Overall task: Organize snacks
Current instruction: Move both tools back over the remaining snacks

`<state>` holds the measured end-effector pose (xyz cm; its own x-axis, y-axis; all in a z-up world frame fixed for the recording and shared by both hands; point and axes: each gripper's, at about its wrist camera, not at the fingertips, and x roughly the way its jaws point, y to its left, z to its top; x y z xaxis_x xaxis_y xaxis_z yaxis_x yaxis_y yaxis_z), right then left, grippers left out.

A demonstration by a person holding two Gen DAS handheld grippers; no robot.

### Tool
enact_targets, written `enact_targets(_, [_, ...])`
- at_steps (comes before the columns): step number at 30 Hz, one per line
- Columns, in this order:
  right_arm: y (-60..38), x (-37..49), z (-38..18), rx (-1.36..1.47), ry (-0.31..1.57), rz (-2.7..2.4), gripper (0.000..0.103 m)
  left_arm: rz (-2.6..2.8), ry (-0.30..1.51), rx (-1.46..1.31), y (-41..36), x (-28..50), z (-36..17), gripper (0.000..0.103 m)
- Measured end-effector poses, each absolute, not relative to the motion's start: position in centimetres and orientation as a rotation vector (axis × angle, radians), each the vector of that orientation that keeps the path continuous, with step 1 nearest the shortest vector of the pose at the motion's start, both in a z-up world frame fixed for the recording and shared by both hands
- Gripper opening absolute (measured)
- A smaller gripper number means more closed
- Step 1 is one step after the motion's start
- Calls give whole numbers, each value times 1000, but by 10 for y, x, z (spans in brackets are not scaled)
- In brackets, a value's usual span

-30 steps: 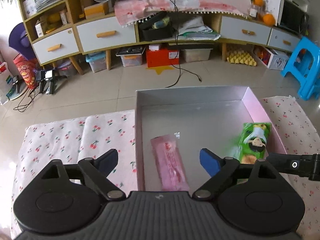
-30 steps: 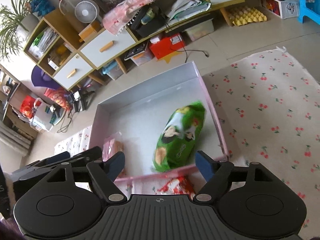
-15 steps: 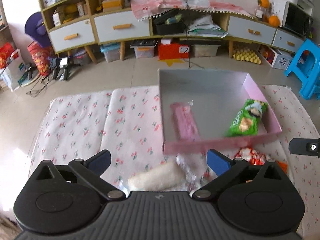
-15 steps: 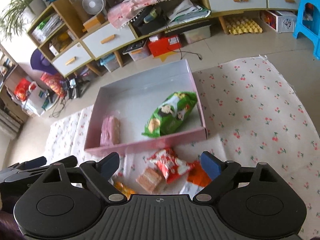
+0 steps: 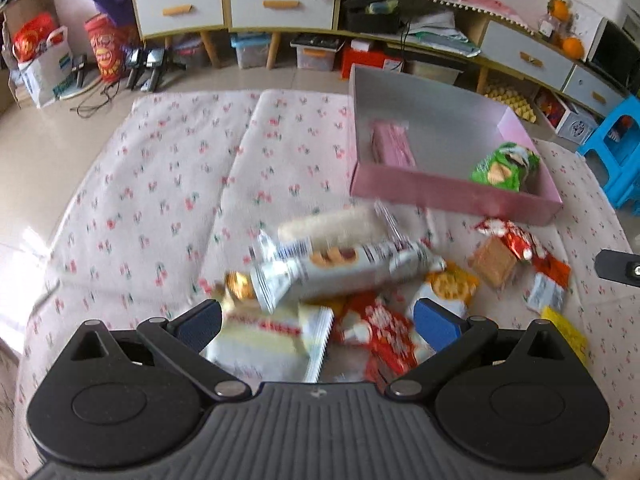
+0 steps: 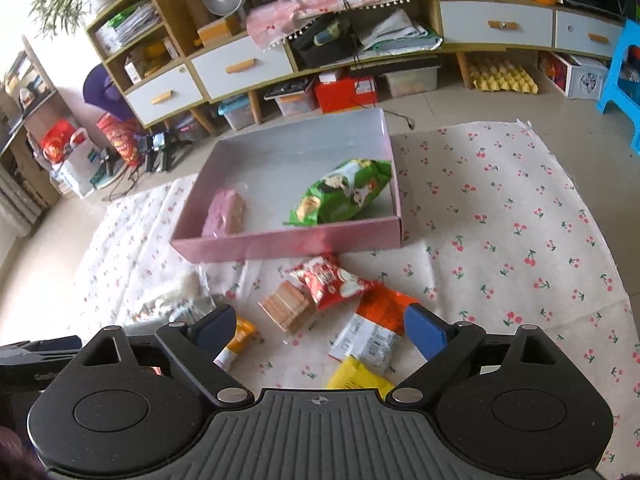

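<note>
Snacks, location: a loose pile lies on the cherry-print cloth (image 6: 500,208) just in front of the pink box (image 6: 288,242); two packets are already inside the box.
Left hand-held gripper (image 5: 316,322): jaws wide apart and empty, hovering over the near side of the pile.
Right hand-held gripper (image 6: 320,330): jaws opening, no packet pressed between them; packets lie on the cloth below the gap.
Biscuit tube (image 5: 340,268): long white packet, likely light with a stiff core; take it across the middle, not by the crimped ends.
Red packet (image 6: 330,280): soft, puffy film, probably slippery; grip the body lightly, since the contents may crush.
Wafer block (image 6: 286,310): clear wrap, brittle-looking; hold the flat sides with little force.
Yellow packet (image 6: 356,376): flat and thin; likely hard to lift from soft cloth, so an edge pinch seems best.
Box contents: green bag (image 6: 342,194) at the right, pink packet (image 6: 224,214) at the left; the space between is free.
Obstructions: packets overlap, so lifting one may drag another; the near box wall must be cleared; the grippers work close together.
</note>
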<state>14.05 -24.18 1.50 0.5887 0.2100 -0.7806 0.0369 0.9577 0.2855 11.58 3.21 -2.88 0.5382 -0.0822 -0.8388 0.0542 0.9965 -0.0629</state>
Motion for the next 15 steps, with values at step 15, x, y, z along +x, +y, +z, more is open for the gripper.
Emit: enact_targets(15, [-261, 114, -28, 102, 1061, 173, 93, -152, 1016, 46, 6, 64, -49, 102])
